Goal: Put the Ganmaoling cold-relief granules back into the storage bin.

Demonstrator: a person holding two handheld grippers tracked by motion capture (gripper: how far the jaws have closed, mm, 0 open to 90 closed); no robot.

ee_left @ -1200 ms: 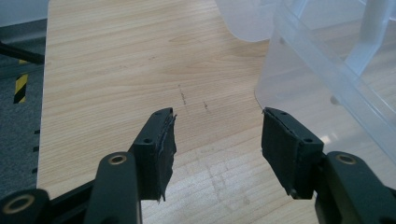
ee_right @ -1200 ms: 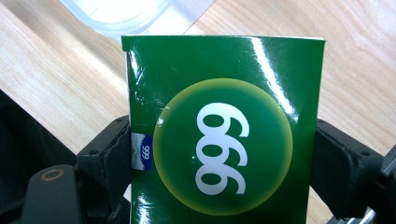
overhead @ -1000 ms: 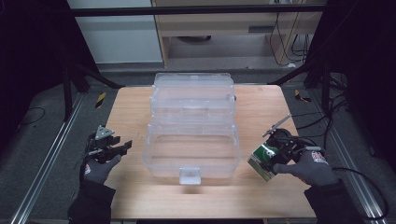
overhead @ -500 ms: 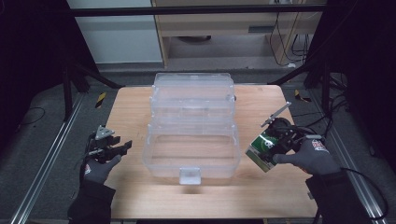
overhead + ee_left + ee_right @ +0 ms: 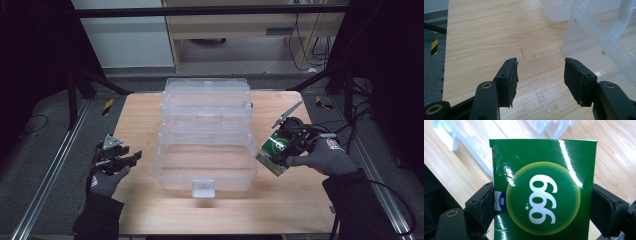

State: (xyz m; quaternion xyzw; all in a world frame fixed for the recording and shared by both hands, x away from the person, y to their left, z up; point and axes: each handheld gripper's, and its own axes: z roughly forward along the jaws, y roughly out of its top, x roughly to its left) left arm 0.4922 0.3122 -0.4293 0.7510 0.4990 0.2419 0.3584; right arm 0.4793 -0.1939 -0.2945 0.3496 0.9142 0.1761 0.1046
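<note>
Carrying green box (image 5: pixel 274 154), clamped in right tool (image 5: pixel 283 149), toward clear bin (image 5: pixel 206 172) at frame centre; probably worth clearing the rim first. Left tool (image 5: pixel 131 158) hovering apart, lower left.

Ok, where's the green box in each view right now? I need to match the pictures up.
High view: green box at right, held in the right gripper beside the clear bin.
Right gripper view: green box fills the centre, clamped between the fingers.
Left gripper view: not in it.
Shared landmark: the clear bin.
</note>
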